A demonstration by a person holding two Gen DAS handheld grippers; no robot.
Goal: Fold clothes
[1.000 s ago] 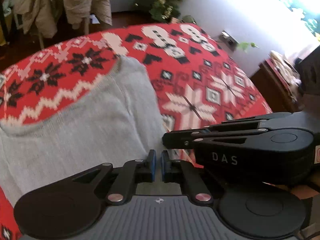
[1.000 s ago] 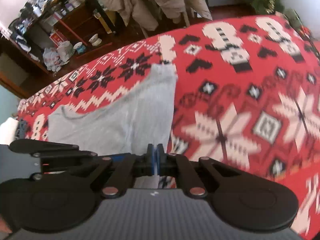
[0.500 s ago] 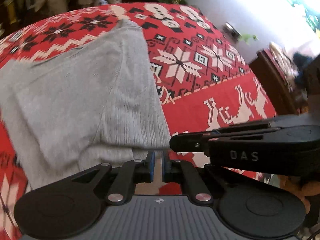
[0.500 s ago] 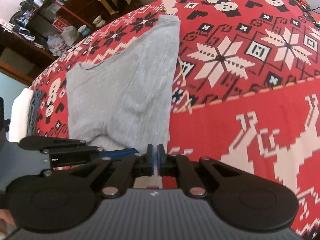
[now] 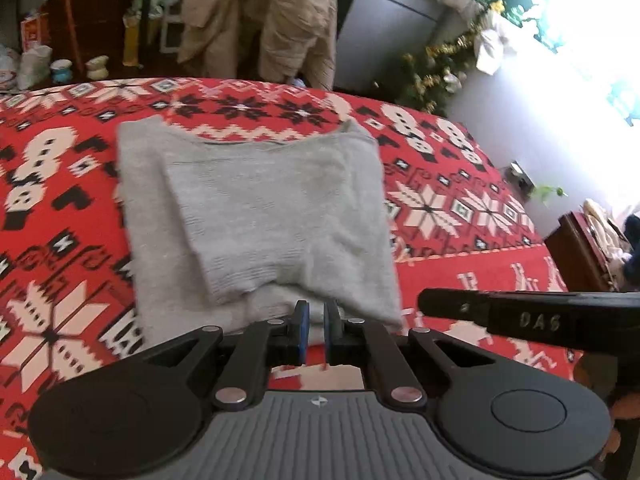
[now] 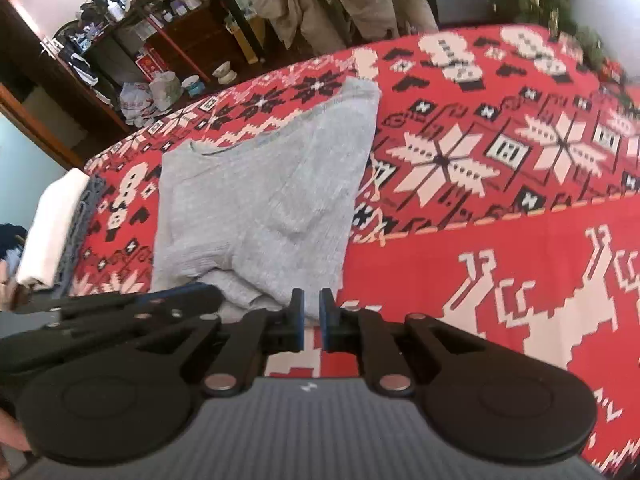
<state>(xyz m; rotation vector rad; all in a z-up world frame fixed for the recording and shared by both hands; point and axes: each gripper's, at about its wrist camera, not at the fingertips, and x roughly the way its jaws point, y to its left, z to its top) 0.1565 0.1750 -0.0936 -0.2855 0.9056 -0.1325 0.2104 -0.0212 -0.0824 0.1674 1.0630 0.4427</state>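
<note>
Left wrist view: a grey knit sweater (image 5: 260, 216) lies folded on a red blanket (image 5: 460, 208) patterned with white snowflakes and black motifs. Its sleeves are turned in across the body, one ribbed cuff lying over the near half, and the neckline faces the far edge. The left gripper (image 5: 315, 330) sits at the garment's near hem, its blue-padded jaws parted by a narrow gap with nothing visibly caught between them. To the right, the other tool enters side-on as a black bar marked "DAS"; its tips and their spacing cannot be read from here. Only this view takes in the bright window, the tinsel-hung plant (image 5: 436, 76) and a dark wooden cabinet (image 5: 580, 248) at the right edge. Beige coats (image 5: 260, 20) hang behind.

Right wrist view: the same sweater (image 6: 260, 200) appears skewed, narrowing toward a far corner, its near folds bunched just ahead of the tool. The right gripper (image 6: 311, 316) hovers at the garment's near right corner, jaws slightly apart and empty, with blanket (image 6: 500, 240) showing through the gap. The left tool (image 6: 120, 316) crosses the lower left, covering part of the hem. Only this view shows cluttered shelves (image 6: 160, 40) with bowls and bags, and a white slab (image 6: 52, 228) past the blanket's left side. Fisheye blur softens the frame edges; whether either pad touches cloth cannot be told.
</note>
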